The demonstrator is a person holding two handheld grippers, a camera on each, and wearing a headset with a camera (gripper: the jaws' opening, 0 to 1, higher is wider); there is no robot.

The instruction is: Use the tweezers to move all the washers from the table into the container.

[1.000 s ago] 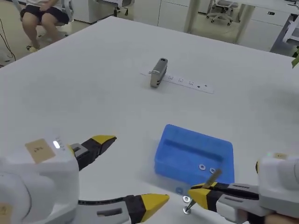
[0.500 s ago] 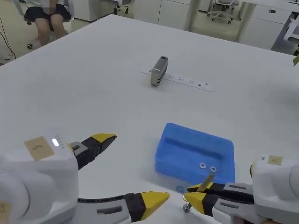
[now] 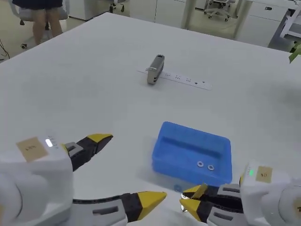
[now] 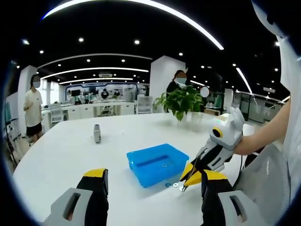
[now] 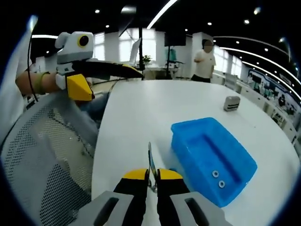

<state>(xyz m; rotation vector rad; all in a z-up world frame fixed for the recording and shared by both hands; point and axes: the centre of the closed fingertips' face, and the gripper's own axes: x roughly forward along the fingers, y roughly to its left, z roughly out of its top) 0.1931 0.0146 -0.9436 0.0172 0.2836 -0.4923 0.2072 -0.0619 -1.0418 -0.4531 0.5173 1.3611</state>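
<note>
A blue container (image 3: 192, 151) stands on the white table (image 3: 94, 94) with two washers (image 3: 205, 165) inside it. Just before its near wall a washer (image 3: 177, 188) lies on the table; in the left gripper view two washers (image 4: 171, 185) lie there side by side. My right gripper (image 3: 192, 201) is shut on thin metal tweezers (image 5: 150, 161), whose tip points down at the table beside those washers. My left gripper (image 3: 127, 168) hangs open to the left of the container, holding nothing.
A small grey device (image 3: 155, 68) and a white strip (image 3: 186, 79) lie at the far middle of the table. A potted plant (image 4: 181, 101) and people stand beyond the table. A mesh chair (image 5: 42, 165) is by the near edge.
The right gripper with the tweezers has drawn slightly back toward the near edge. The left gripper stays open in place. The head camera has tilted a little.
</note>
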